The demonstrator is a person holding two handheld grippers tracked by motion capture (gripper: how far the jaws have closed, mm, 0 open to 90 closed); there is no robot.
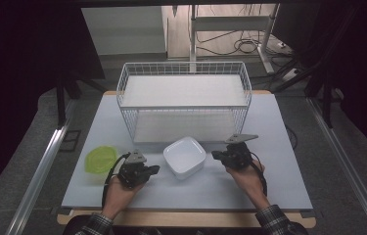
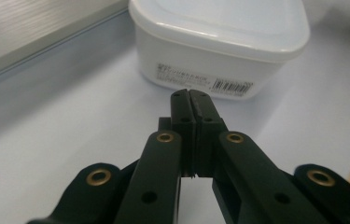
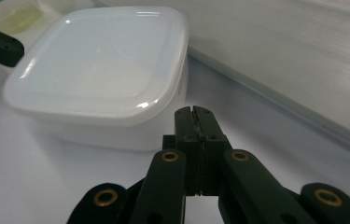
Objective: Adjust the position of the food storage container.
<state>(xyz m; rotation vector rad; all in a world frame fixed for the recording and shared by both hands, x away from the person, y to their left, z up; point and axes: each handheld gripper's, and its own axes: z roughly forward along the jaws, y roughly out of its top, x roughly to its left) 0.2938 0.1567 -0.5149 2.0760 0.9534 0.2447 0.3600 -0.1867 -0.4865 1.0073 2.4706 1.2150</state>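
On the near half of the table (image 1: 269, 147) we are seeing two hands coming in from the bottom, each carrying one gripper. Our left gripper (image 1: 152, 169) is lying low in the left hand (image 1: 122, 188), nose aiming rightward at the box (image 1: 185, 156); our right gripper (image 1: 216, 154) is sitting in the right hand (image 1: 247, 178), nose aiming leftward at the same box. Both wrists are resting close to the tabletop, sleeves just showing at the near edge.

Both sets of jaws are pressed together, pad to pad, with nothing between them. In the left gripper view the tips (image 2: 190, 95) are sitting just short of the box wall (image 2: 200, 70), near its barcode label (image 2: 205, 79); whether they are touching it we cannot tell. In the right gripper view the tips (image 3: 194, 114) are just beside the box's corner (image 3: 116, 88).

That box is white, squarish with rounded corners, its lid on, standing between the two grippers and just in front of the basket (image 1: 122, 93).

Counting up: one white box, one wire basket with a white board inside, one green bowl (image 1: 102, 159) at the left, two grippers, two hands.
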